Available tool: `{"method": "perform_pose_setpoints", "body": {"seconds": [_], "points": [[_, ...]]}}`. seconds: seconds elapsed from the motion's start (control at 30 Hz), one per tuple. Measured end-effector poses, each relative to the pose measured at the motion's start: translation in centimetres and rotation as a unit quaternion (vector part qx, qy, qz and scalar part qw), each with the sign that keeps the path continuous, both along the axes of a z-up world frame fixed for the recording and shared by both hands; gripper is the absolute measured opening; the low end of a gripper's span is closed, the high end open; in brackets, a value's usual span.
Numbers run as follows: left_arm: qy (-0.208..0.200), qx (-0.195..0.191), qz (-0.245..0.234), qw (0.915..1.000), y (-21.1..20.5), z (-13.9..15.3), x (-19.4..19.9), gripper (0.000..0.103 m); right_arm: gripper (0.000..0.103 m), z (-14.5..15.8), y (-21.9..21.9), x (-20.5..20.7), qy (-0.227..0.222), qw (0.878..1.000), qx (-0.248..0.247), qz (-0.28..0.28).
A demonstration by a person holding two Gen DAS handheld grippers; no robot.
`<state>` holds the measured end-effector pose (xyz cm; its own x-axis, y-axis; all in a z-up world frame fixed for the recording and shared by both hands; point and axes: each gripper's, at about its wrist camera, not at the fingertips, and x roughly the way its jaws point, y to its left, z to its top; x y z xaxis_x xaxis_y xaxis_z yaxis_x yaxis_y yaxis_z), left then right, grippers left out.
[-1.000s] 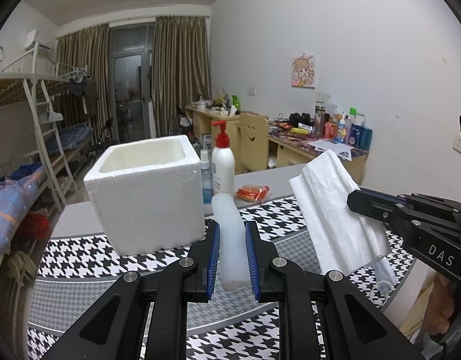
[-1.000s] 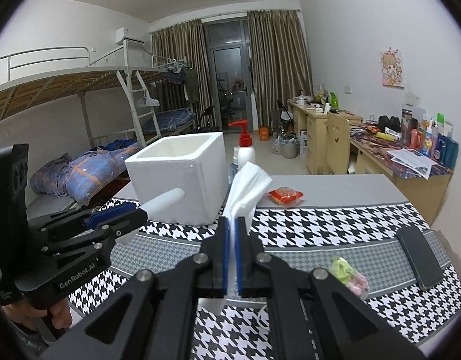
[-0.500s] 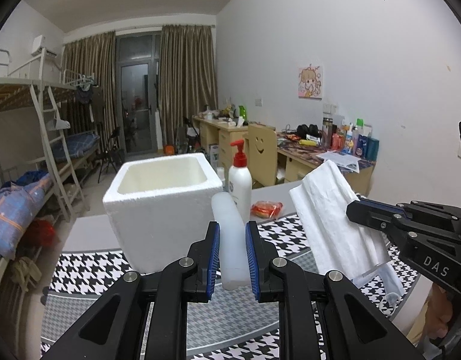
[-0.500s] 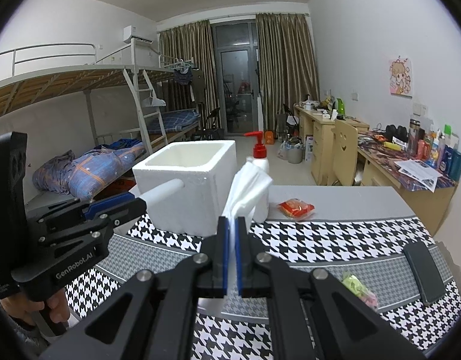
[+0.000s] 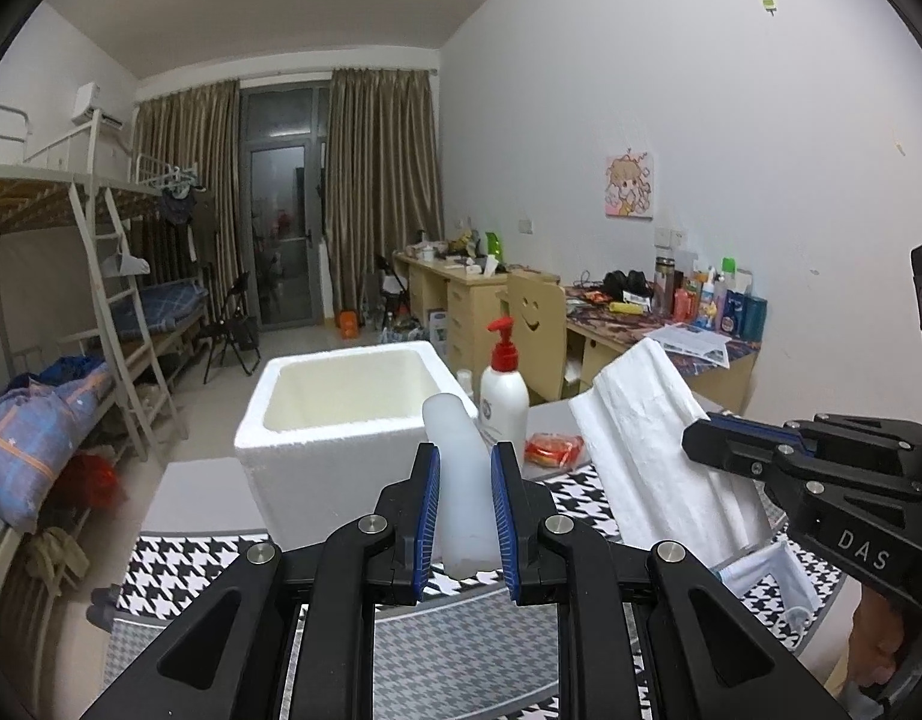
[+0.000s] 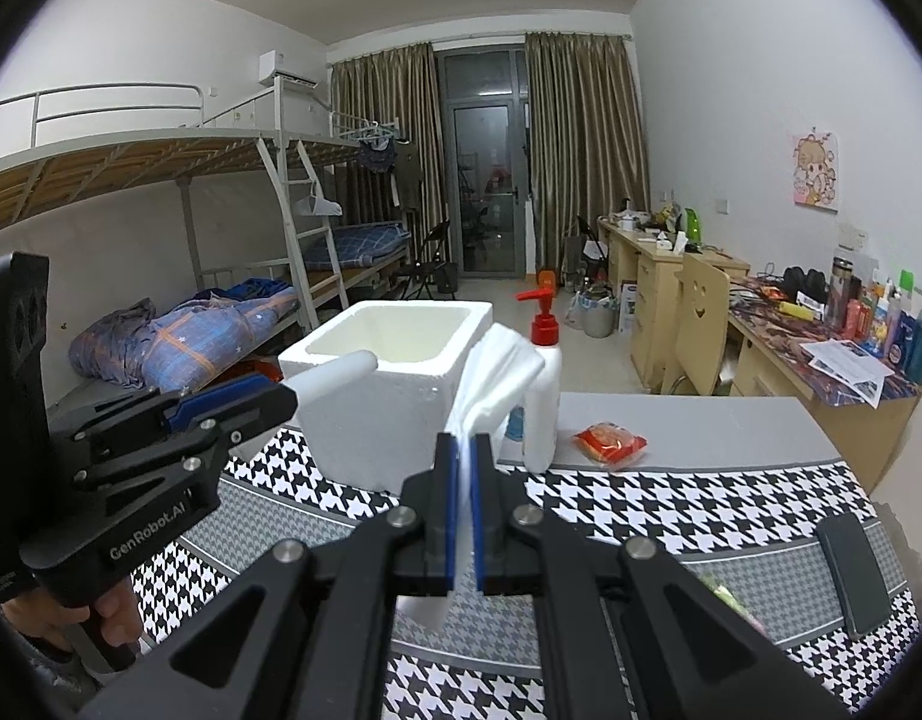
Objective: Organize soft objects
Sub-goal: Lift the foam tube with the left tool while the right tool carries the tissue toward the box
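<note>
My left gripper point(image 5: 466, 480) is shut on a white foam cylinder point(image 5: 458, 468), held upright in the air in front of an open white foam box point(image 5: 347, 420). My right gripper point(image 6: 464, 468) is shut on a folded white tissue pack point(image 6: 491, 378), also raised above the table. In the left wrist view the tissue pack point(image 5: 653, 456) hangs at the right in the right gripper point(image 5: 710, 441). In the right wrist view the left gripper point(image 6: 275, 393) holds the cylinder point(image 6: 335, 375) beside the box point(image 6: 395, 396). The box looks empty inside.
A white pump bottle with a red top point(image 5: 504, 396) stands right of the box. A red snack packet point(image 6: 610, 441) lies behind it. A black phone point(image 6: 854, 573) and a small green packet point(image 6: 722, 591) lie on the houndstooth tablecloth point(image 6: 671, 504). Desks and a bunk bed stand beyond.
Both grippers have risen with their loads and moved closer to the foam box, so its open top now shows. The grips have not changed.
</note>
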<state>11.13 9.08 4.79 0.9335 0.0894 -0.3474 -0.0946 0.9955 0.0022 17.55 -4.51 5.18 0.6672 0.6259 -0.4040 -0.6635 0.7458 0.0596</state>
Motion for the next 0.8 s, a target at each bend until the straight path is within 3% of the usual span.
{"method": "perform_pose_setpoints", "body": {"seconds": [0.57, 0.8], "points": [[-0.018, 0.011, 0.006, 0.9998, 1.3, 1.9, 0.3, 0.019, 0.006, 1.4, 1.7, 0.5, -0.01, 1.0, -0.001, 0.008], [-0.018, 0.013, 0.008, 0.9997, 1.4, 2.2, 0.4, 0.003, 0.006, 2.0, 2.0, 0.6, -0.016, 1.0, 0.001, 0.013]]}}
